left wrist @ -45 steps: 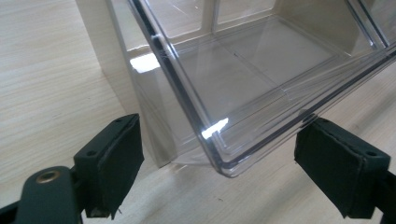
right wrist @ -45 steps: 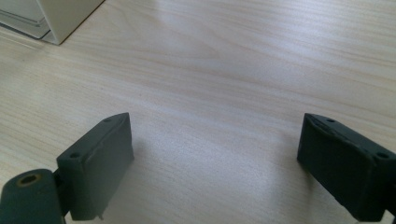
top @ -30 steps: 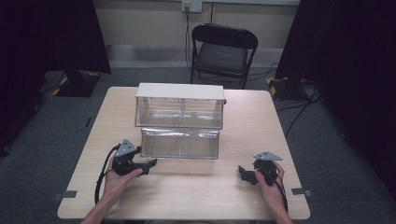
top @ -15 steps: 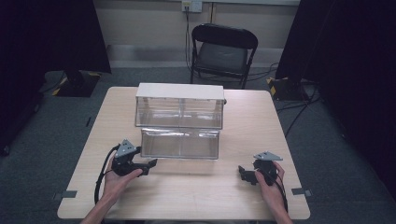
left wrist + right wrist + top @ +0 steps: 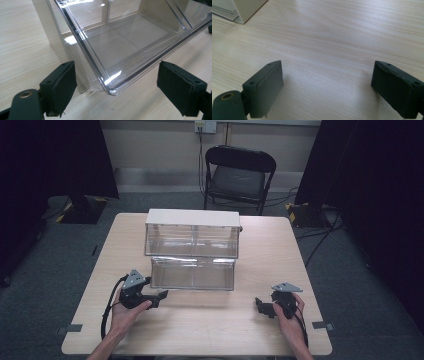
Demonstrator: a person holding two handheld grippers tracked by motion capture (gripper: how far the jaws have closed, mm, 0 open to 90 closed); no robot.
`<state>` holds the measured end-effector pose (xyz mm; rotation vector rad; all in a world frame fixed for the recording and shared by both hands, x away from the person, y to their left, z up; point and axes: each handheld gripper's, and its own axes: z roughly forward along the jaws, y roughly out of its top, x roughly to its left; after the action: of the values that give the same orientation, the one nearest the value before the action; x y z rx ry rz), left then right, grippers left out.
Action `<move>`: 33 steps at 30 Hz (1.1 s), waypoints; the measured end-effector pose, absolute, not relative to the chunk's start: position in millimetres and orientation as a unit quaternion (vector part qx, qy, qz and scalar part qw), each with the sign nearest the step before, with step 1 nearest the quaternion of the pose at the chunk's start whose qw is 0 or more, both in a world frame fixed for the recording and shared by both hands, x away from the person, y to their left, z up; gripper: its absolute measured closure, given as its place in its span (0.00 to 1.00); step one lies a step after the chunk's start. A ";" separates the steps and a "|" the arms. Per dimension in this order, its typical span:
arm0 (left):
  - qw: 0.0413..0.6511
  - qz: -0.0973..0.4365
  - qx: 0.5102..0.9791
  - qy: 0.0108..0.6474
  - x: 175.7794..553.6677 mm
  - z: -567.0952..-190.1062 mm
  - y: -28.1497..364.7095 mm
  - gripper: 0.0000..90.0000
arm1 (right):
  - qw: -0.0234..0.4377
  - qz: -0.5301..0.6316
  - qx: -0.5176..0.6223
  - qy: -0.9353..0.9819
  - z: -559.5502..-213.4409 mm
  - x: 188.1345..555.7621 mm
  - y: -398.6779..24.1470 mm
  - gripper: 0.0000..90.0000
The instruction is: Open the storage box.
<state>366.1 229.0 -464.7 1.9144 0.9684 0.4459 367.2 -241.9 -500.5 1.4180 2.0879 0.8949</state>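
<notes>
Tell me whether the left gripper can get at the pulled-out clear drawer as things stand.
Probably yes. The left gripper is open, and the drawer has its near corner right ahead between the jaws, with bare table around it and nothing in the way.

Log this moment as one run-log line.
left tongs: open, at front corner of clear drawer, not touching | right tongs: open, over bare table | cabinet: lower drawer out
</notes>
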 end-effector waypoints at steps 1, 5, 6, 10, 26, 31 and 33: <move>0.458 0.179 0.777 0.394 366.3 -464.7 229.1 0.18 | 0.230 0.325 0.515 0.759 -500.5 367.2 -241.9 0.11; 0.456 0.177 0.777 0.396 367.0 -464.6 230.2 0.18 | 0.230 0.325 0.515 0.759 -500.5 367.2 -242.0 0.11; 0.456 0.177 0.777 0.396 367.0 -464.6 230.2 0.18 | 0.230 0.325 0.515 0.759 -500.5 367.2 -242.0 0.11; 0.461 0.172 0.776 0.396 366.9 -464.5 230.9 0.18 | 0.230 0.325 0.515 0.759 -500.5 367.2 -241.9 0.11; 0.457 0.176 0.778 0.394 366.6 -463.4 230.6 0.18 | 0.230 0.325 0.515 0.759 -500.5 367.3 -241.9 0.11; 0.460 0.175 0.777 0.393 366.5 -463.0 230.7 0.18 | 0.230 0.325 0.515 0.759 -500.4 367.3 -241.9 0.11; 0.460 0.177 0.777 0.393 366.0 -462.6 230.2 0.18 | 0.230 0.325 0.515 0.759 -500.4 367.3 -241.9 0.11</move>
<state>366.0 230.2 -462.6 1.9120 0.9674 0.4350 367.3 -241.9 -500.4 1.4185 2.0881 0.8948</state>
